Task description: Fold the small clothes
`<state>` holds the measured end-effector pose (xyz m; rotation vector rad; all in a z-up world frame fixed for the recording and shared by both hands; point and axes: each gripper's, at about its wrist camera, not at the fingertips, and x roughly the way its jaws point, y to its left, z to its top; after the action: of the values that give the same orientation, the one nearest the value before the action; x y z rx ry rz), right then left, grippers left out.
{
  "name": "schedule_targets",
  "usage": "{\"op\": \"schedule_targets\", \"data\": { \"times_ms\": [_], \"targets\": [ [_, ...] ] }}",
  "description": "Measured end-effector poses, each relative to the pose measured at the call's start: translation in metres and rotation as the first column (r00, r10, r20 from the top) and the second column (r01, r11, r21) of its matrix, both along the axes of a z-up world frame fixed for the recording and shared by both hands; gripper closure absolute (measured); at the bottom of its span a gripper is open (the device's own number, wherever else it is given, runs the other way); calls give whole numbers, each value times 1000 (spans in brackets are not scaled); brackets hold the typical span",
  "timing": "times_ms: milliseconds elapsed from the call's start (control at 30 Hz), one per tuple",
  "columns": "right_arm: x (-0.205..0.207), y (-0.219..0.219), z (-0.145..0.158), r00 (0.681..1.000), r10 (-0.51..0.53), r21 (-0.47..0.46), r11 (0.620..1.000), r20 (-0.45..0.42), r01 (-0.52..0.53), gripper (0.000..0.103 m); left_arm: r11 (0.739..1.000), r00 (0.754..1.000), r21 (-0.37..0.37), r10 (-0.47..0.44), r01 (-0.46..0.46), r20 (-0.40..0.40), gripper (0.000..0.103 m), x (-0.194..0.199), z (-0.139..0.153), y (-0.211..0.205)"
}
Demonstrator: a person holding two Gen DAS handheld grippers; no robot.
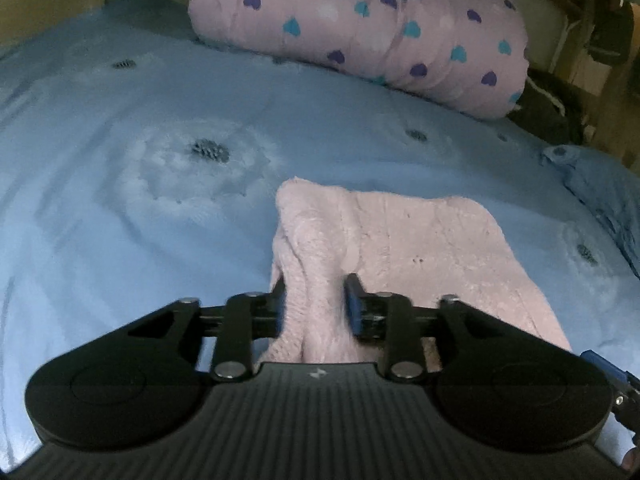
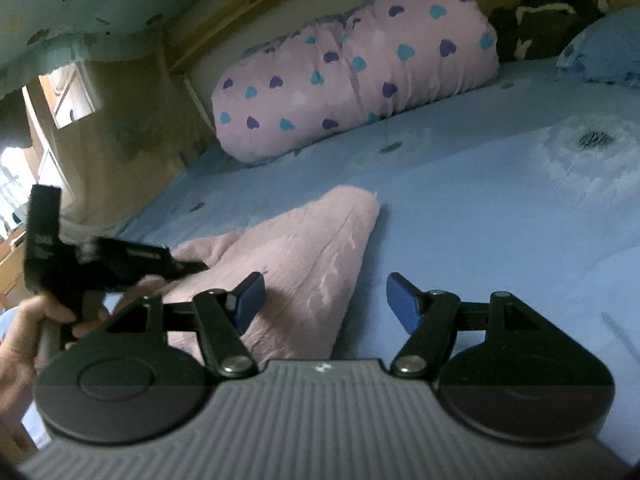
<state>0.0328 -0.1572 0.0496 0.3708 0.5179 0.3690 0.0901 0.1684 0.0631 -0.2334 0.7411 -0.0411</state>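
A small fluffy pale pink garment [image 1: 400, 248] lies on the blue bed sheet [image 1: 120, 220]. My left gripper [image 1: 316, 304] is shut on a bunched fold of the garment's near edge, the fabric squeezed between its blue pads. In the right wrist view the same garment [image 2: 304, 248] lies ahead and to the left, with a pointed corner toward the far side. My right gripper [image 2: 324, 304] is open and empty, its left pad [image 2: 250, 300] over the garment's edge and its right pad over bare sheet. The left gripper [image 2: 100, 264] and the hand holding it show at the left there.
A large pink pillow with blue and purple hearts [image 1: 360, 28] lies at the far side of the bed, also in the right wrist view [image 2: 352, 76]. A blue pillow [image 1: 604, 196] sits at the right. A dark bag [image 2: 544, 20] lies beyond. A wall borders the bed.
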Motion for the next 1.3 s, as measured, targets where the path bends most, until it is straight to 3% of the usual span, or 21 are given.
{"op": "schedule_targets", "data": {
  "times_ms": [67,167,300,433,533,600,767,1000,1100,1133,1300],
  "targets": [
    [-2,4,1,1000,5,-8,1000,1,-5,33,1000,1000,24,-8,8,1,41,-4,8,-2],
    [-5,6,6,1000,9,-13,1000,5,-9,33,999,999,36,-40,40,10,27,-16,22,-5],
    [-8,11,12,1000,16,-10,1000,-4,-16,33,990,995,102,-94,95,-21,23,-36,32,-17],
    [-10,21,8,998,15,-32,999,-64,-17,33,976,993,194,-91,103,-68,21,-51,17,-19],
    [-6,33,-5,978,60,-52,996,-200,-72,33,969,995,229,-79,91,-64,19,-60,12,-10],
    [-5,40,-19,956,94,-41,993,-278,-110,33,974,996,210,-67,78,-63,19,-64,13,-2],
    [-21,60,-15,971,93,-187,973,-221,-136,34,985,997,159,-60,68,-51,18,-72,23,2],
    [-37,46,12,985,78,-175,979,-155,-105,33,996,999,69,-47,48,-18,11,-72,32,3],
    [-35,32,26,992,32,-136,990,-122,-49,24,999,999,15,-28,29,-41,10,-63,23,9],
    [-32,28,28,993,15,-117,993,-121,-30,18,1000,998,-4,-20,20,-54,10,-59,18,13],
    [-2,18,30,986,-4,-19,1000,-168,1,19,992,995,-130,-13,0,-98,6,-45,-2,24]
  ]
}}
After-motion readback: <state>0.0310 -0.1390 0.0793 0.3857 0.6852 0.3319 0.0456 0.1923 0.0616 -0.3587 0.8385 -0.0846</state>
